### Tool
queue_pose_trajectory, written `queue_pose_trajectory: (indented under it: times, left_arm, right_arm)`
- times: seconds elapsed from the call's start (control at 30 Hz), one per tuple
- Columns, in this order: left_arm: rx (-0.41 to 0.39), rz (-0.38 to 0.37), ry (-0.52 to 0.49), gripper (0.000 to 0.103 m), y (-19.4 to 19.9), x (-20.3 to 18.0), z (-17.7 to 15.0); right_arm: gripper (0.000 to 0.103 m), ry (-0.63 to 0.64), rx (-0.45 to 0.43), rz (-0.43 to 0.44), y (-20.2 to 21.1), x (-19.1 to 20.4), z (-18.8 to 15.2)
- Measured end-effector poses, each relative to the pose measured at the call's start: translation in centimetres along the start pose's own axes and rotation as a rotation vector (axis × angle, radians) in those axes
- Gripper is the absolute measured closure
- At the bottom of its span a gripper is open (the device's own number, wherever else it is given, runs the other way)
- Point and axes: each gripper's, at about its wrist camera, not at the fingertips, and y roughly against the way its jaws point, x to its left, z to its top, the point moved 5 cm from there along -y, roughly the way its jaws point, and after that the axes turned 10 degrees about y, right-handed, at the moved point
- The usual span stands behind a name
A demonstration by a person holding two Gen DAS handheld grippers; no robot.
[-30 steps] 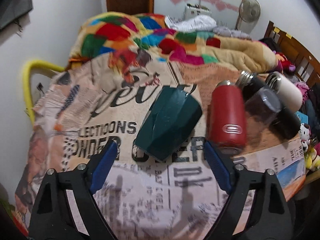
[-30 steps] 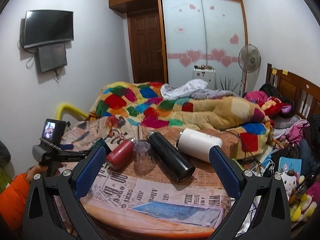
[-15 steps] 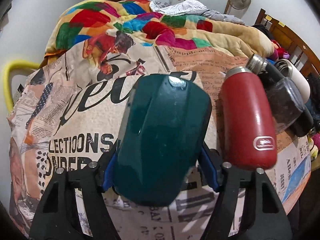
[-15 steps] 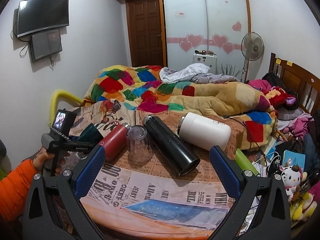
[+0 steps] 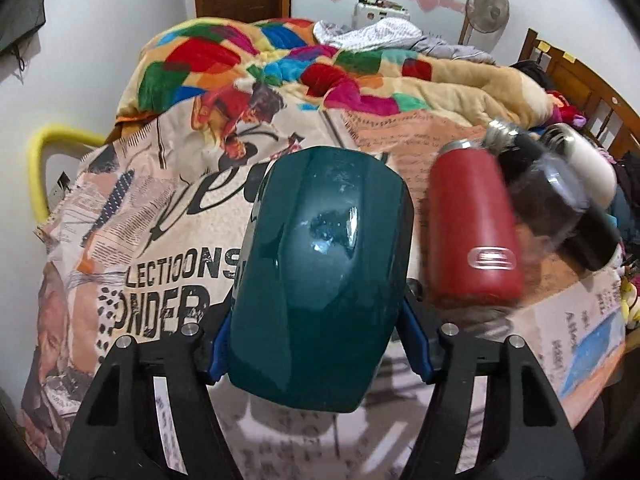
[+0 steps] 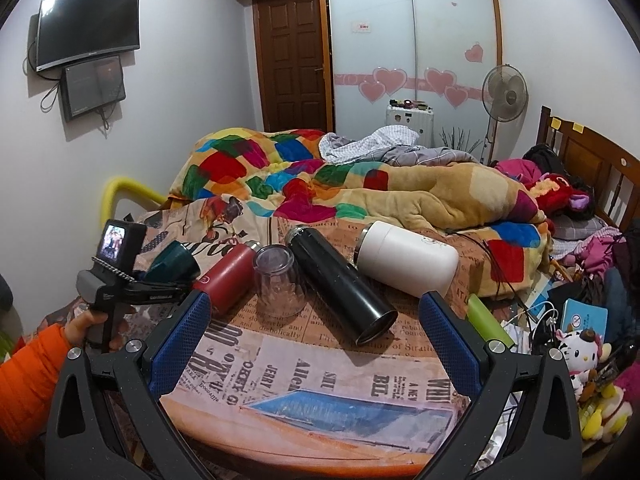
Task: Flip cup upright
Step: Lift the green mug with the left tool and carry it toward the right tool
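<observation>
Dark green cup (image 5: pixel 320 280) pinched between the blue pads of the left gripper (image 5: pixel 320 344), lying tilted with its base toward the camera and mouth pointing away, seemingly just lifted off the newsprint-covered table (image 5: pixel 160 248). Right gripper (image 6: pixel 312 328) spread wide and holding nothing, hovering nearer the table's front edge.

Advice for the turn, judged from this pose: keep the squeeze firm, since the glazed wall looks slick and tapered and could slip forward. Rotate the wrist so the mouth swings up, pivoting about the grasp rather than dragging across the cloth. Watch the red flask (image 5: pixel 472 232) just beside on the right; keep the swing clear of it, and of the clear glass (image 6: pixel 278 280) and black flask (image 6: pixel 340 280) beyond. Set the base down flat before loosening, then open slowly.
</observation>
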Motion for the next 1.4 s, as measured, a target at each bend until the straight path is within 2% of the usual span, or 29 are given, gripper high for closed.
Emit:
queue_pose_trajectory:
  times: [0.17, 0.37, 0.57, 0.77, 0.97, 1.2, 1.4]
  left_arm:
    - [-0.066, -0.019, -0.033, 0.036, 4.1, -1.8, 0.1]
    - [-0.13, -0.088, -0.072, 0.036, 9.0, -5.1, -0.8]
    - [-0.146, -0.155, -0.111, 0.035, 10.7, -8.7, -2.3]
    - [-0.106, -0.217, -0.147, 0.036, 9.2, -12.4, -4.5]
    - [-0.05, -0.247, -0.163, 0.036, 6.6, -15.0, -6.6]
    - [0.005, -0.258, -0.182, 0.036, 3.3, -17.2, -8.5]
    - [0.032, -0.239, -0.204, 0.036, 1.6, -18.3, -9.4]
  right_arm:
    - [0.0, -0.001, -0.015, 0.004, 0.9, 0.2, 0.0]
    - [0.0, 0.002, -0.033, 0.005, 2.0, 0.3, 0.0]
    - [0.0, 0.001, -0.035, -0.004, 2.7, -0.2, -0.4]
    - [0.0, -0.003, -0.025, -0.024, 3.1, -1.0, -1.0]
    - [0.0, -0.001, 0.008, -0.042, 2.5, -1.7, -1.9]
    - [0.0, -0.004, 0.049, -0.049, 1.5, -2.3, -3.1]
    - [0.0, -0.003, 0.085, -0.042, 0.4, -2.3, -4.0]
